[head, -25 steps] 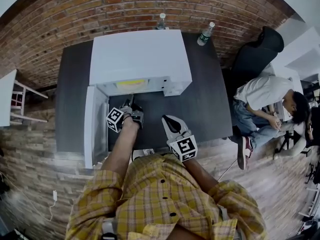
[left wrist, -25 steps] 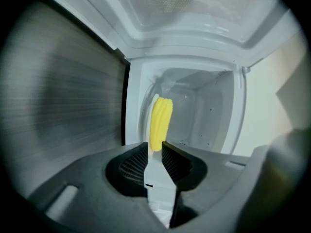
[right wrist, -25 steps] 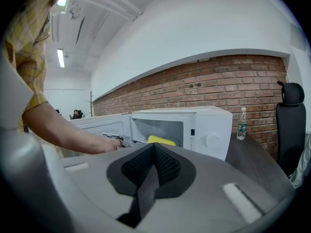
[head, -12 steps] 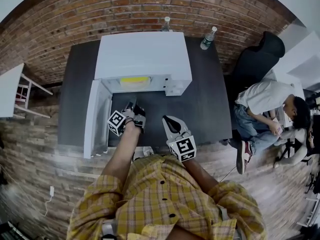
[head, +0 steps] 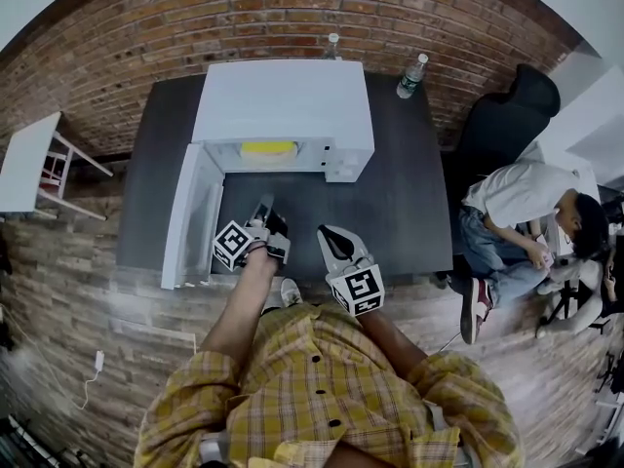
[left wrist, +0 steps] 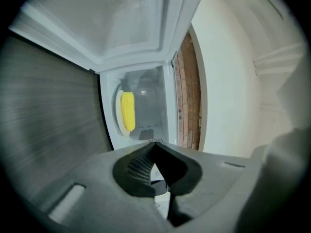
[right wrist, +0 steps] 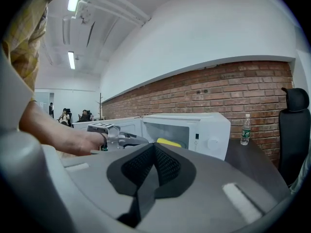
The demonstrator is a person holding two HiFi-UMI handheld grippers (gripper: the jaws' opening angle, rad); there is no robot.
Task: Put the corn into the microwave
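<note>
Yellow corn inside open white microwave, bottle label unreadable

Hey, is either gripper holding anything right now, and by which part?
Nothing is held. The left gripper and the right gripper both have their jaws together and empty. The corn lies inside the microwave.

The corn is bright yellow inside the white microwave. The counter is dark grey, and the wall behind it is red-brown brick. The left tongs and the right tongs are grey and black, each with black-and-white square markers. The person's shirt is yellow plaid.
</note>
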